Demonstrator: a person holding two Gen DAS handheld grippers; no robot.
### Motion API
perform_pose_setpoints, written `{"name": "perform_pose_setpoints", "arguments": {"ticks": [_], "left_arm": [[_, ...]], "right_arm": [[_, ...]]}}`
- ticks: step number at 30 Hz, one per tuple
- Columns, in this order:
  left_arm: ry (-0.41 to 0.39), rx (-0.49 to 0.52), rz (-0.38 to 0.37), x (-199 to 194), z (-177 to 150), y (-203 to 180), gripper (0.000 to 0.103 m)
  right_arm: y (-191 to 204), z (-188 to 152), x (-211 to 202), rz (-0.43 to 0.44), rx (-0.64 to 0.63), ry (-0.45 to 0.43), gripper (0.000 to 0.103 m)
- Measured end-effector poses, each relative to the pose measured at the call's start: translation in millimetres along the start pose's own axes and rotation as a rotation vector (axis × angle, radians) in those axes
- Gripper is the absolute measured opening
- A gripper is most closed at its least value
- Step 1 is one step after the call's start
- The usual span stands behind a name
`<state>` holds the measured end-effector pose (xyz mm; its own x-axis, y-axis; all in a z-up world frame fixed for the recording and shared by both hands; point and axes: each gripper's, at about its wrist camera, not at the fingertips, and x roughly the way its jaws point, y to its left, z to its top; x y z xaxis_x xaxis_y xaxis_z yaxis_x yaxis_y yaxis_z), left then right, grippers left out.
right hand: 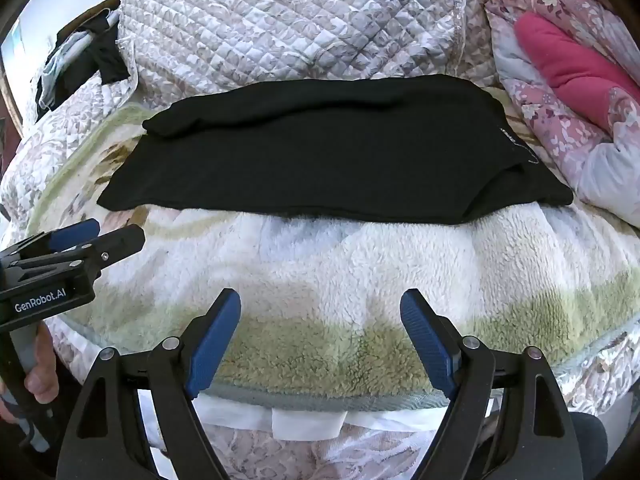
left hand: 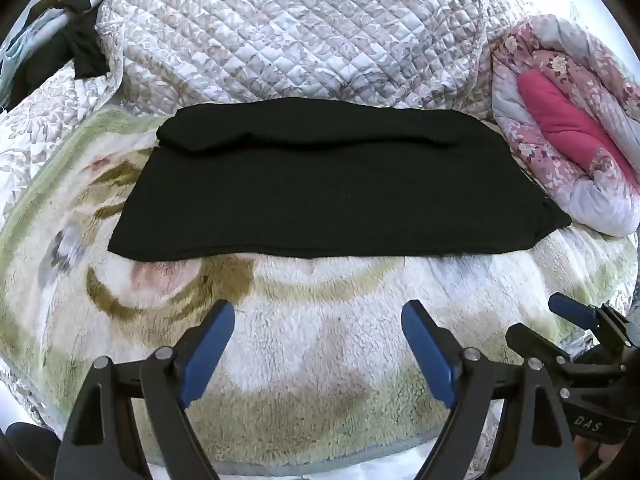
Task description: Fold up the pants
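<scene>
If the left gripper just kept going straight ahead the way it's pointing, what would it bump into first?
Probably the fluffy blanket first, as the left gripper seems to tilt down at the bed with its jaws open and empty. If it skimmed above that, it would meet the near edge of the black pants. Depth is hard to judge here.

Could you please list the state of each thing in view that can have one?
black pants: folded into a flat band, lying on the fleece blanket, held by nothing
fleece blanket: spread flat under the pants
pink floral quilt: bundled up at the right
left gripper: open, empty, short of the pants
right gripper: open, empty, short of the pants
</scene>
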<state>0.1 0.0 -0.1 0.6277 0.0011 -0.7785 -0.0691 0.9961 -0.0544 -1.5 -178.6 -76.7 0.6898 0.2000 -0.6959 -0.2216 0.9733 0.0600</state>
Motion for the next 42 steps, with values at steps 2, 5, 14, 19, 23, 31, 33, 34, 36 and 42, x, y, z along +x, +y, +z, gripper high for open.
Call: {"name": "perform_pose_setpoints", "arguments": {"ticks": [2,5,14,19,23,31,33,34,36,42], "left_arm": [[0.005,-0.004,0.003,0.8,0.1,0.2,0.087],[0.008,-0.008,0.012,1.0,-0.1,0.4,0.087],[0.018,-0.021,0.001,-2.1,-7.4,16.2,0.087],[0.024,-0.021,0.002,-1.7,-9.6,20.0,0.087],[0.026,-0.032,0.011,-4.3,-10.8,14.6,0.087],[0.026,-0.032,0.003,-6.3,-9.6,18.2,0.087],[0.023,-0.029,0.004,-6.8,-8.8,19.0,0.087],[0.023,-0.029,0.004,-6.7,-8.7,19.2,0.087],[0.022,-0.030,0.003,-7.1,-8.2,19.7,0.087],[0.022,-0.036,0.002,-7.3,-6.4,22.4,0.087]], "right_arm": [[-0.8,0.2,0.1,0.001,0.003,-0.002,0.082],[-2.5,0.3,0.2,0.004,0.012,-0.001,0.082],[2.6,4.3,-1.5,0.031,0.010,0.026,0.082],[1.5,4.3,-0.6,0.036,0.009,0.017,0.082],[6.1,2.3,2.6,0.040,0.011,0.016,0.082],[2.0,2.5,0.1,0.044,0.013,0.017,0.082],[2.8,5.1,0.0,0.042,0.014,0.018,0.082],[3.3,5.1,0.0,0.042,0.013,0.020,0.082],[3.6,4.7,-0.5,0.041,0.011,0.020,0.082],[2.5,4.0,-0.5,0.047,0.011,0.019,0.082]]}}
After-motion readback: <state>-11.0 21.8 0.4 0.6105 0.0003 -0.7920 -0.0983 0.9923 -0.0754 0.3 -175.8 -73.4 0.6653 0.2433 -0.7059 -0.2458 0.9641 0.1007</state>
